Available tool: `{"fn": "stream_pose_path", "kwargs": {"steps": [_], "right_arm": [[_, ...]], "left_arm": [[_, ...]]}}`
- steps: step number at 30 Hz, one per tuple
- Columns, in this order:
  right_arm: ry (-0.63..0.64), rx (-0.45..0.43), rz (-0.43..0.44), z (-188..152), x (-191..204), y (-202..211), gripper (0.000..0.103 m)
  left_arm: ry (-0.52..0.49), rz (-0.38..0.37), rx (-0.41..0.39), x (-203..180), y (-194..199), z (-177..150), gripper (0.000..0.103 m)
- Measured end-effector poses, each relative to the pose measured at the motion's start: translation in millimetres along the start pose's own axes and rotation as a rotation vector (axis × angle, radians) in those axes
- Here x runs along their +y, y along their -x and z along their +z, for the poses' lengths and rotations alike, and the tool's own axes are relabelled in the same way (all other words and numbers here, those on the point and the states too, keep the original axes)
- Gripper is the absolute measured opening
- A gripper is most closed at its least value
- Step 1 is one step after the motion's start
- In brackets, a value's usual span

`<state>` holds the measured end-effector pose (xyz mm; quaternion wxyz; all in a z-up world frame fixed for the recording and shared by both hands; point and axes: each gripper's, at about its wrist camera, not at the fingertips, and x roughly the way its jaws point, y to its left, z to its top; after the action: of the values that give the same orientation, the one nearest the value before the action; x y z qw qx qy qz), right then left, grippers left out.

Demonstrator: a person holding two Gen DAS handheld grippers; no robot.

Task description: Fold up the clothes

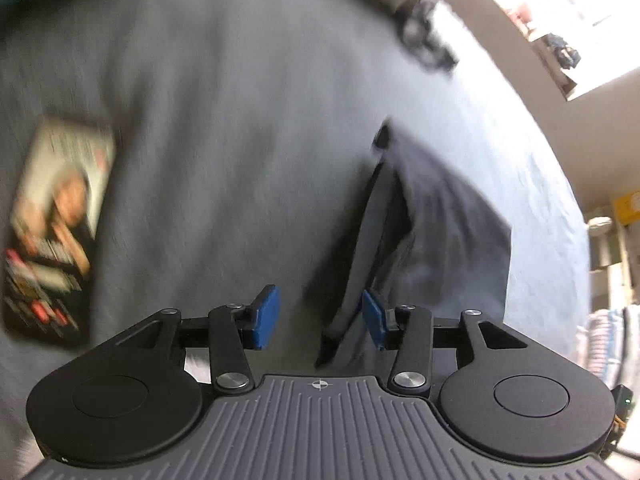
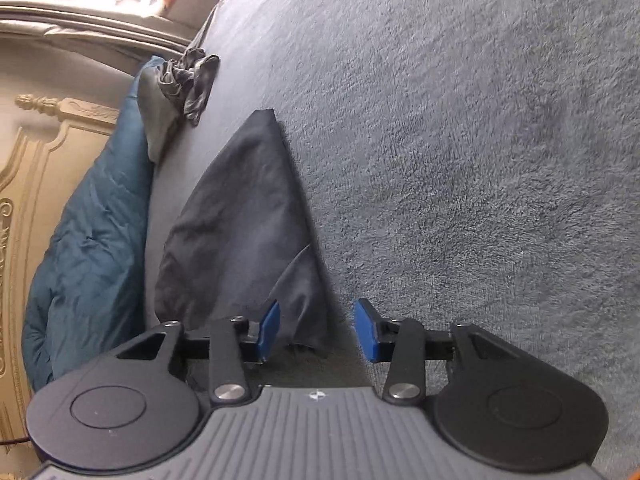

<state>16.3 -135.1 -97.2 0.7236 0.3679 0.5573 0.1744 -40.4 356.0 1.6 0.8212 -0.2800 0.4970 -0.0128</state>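
1. A grey fleecy blanket (image 2: pixel 460 140) covers a bed and fills most of both views. In the right wrist view a teal quilt (image 2: pixel 88 232) lies bunched at 9 o'clock against a carved cream headboard (image 2: pixel 36 168), with bright window light at 11 o'clock.
2. The task's thing, a dark grey garment (image 2: pixel 240 216), lies on the blanket folded to a long wedge. In the right wrist view it runs from the claw up toward 12 o'clock, tapering to a point.
3. A second, crumpled dark cloth (image 2: pixel 192 80) sits at 11 o'clock, apart from the garment, near the quilt.
4. The right claw (image 2: pixel 316 330) tilts down over the garment's near end. Its blue pads (image 2: pixel 269 330) stand part open; the cloth's lower corner lies between them, and neither pad presses it.
5. The left claw (image 1: pixel 320 320) also points down, its jaws part open. The garment's edge (image 1: pixel 360 256) shows just by the right-hand pad; whether they touch is unclear in the blur.
6. Only the left wrist view shows a printed magazine or book (image 1: pixel 56 232) at 9 o'clock on the blanket, blurred, and shelving with a yellow sign (image 1: pixel 626 208) at 3 o'clock.
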Motion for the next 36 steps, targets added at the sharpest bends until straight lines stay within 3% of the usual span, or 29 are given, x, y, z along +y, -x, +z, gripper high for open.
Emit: {"fn": "stream_pose_path", "kwargs": {"steps": [2,3,7,9,11,14,18,23,27,32,36], "right_arm": [[0.008,0.002,0.034,-0.4,-3.0,-5.9,0.033],[0.014,0.005,0.054,0.0,-3.8,-9.5,0.032],[0.013,0.01,0.082,3.6,-7.9,-23.4,0.025],[0.001,0.018,0.092,5.4,-11.6,-28.3,0.015],[-0.005,0.019,0.091,5.9,-14.3,-31.1,0.008],[-0.02,0.009,0.092,3.9,-19.4,-30.9,0.0],[-0.054,0.006,0.095,-5.3,-32.1,-29.0,0.0],[-0.16,0.037,0.097,-24.5,-55.8,-30.5,0.0],[-0.174,0.046,0.071,-33.3,-60.8,-19.8,0.0],[-0.121,-0.043,0.116,-9.3,-41.0,-10.1,0.003],[-0.169,-0.001,0.135,8.5,-39.5,-41.1,0.004]], "left_arm": [[-0.082,-0.009,-0.059,-24.3,11.5,5.0,0.045],[-0.138,-0.028,-0.051,-41.0,5.9,6.5,0.045],[-0.388,-0.128,0.072,-121.9,-52.0,6.7,0.044],[-0.471,-0.153,0.137,-160.0,-95.6,-0.6,0.043],[-0.499,-0.142,0.203,-182.7,-136.4,-6.9,0.036],[-0.551,-0.083,0.198,-192.8,-175.9,-14.5,0.033],[-0.504,-0.12,0.185,-185.8,-180.5,-7.7,0.032],[-0.411,-0.153,0.202,-168.7,-183.3,1.2,0.014],[-0.374,-0.163,0.204,-164.4,-181.1,2.8,0.014],[-0.345,-0.17,0.198,-161.2,-178.4,2.3,0.014],[-0.316,-0.179,0.205,-158.6,-181.7,4.3,0.014]]}}
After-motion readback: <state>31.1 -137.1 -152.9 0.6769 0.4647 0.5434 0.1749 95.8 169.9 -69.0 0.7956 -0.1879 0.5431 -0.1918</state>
